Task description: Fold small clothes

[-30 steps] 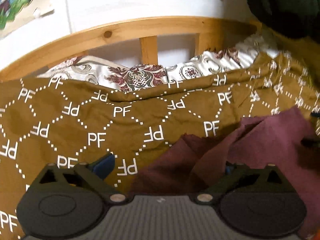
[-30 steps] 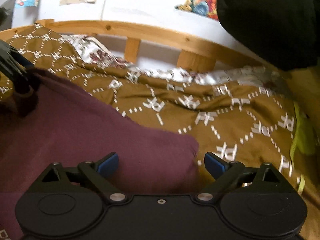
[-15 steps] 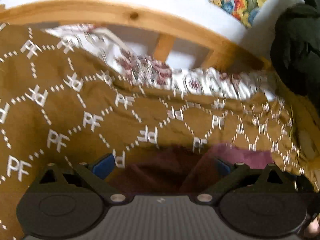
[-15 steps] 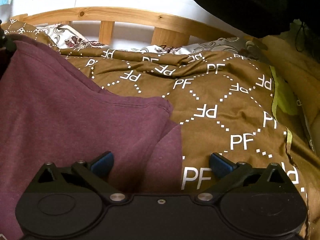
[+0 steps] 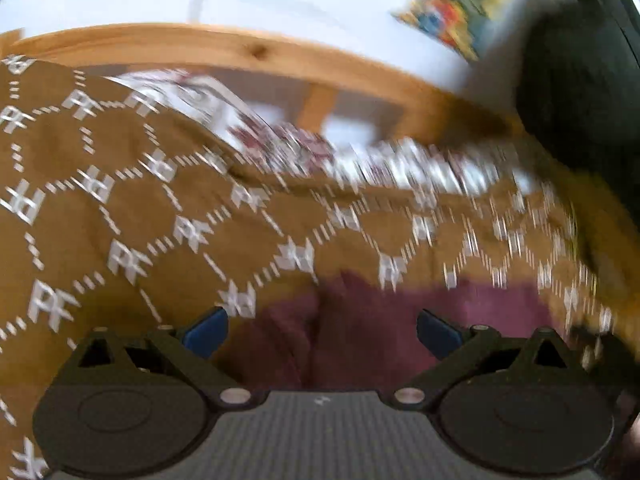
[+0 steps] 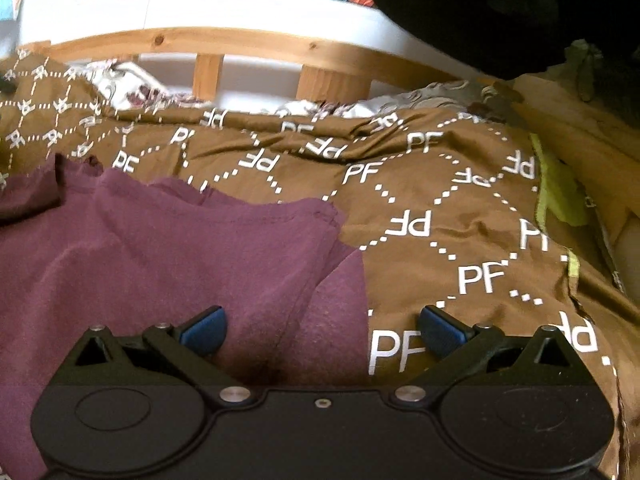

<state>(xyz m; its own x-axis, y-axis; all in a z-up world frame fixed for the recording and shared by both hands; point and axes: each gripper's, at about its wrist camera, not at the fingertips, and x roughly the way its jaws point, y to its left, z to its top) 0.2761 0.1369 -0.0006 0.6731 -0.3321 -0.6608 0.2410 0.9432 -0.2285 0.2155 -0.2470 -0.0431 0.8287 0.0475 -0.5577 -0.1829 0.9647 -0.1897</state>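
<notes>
A maroon garment [image 6: 168, 248] lies folded in layers on the brown "PF" bedspread [image 6: 440, 200]. My right gripper [image 6: 320, 330] is open and empty, low over the garment's right edge; its left fingertip [image 6: 204, 330] is over the cloth, its right one over the bedspread. In the blurred left wrist view the same garment [image 5: 360, 332] lies just ahead of my left gripper [image 5: 320, 330], which is open and empty above the garment's near part.
A wooden bed rail [image 6: 248, 46] with slats runs along the back, with a floral pillow [image 6: 132, 88] under it. A black bundle [image 6: 500, 12] hangs at upper right. A yellow-green cloth [image 6: 556, 192] lies at the bed's right edge.
The left gripper let go of the maroon garment and swung right and back. The garment dropped flat onto the bedspread. The right gripper stayed open and drew back a little.
</notes>
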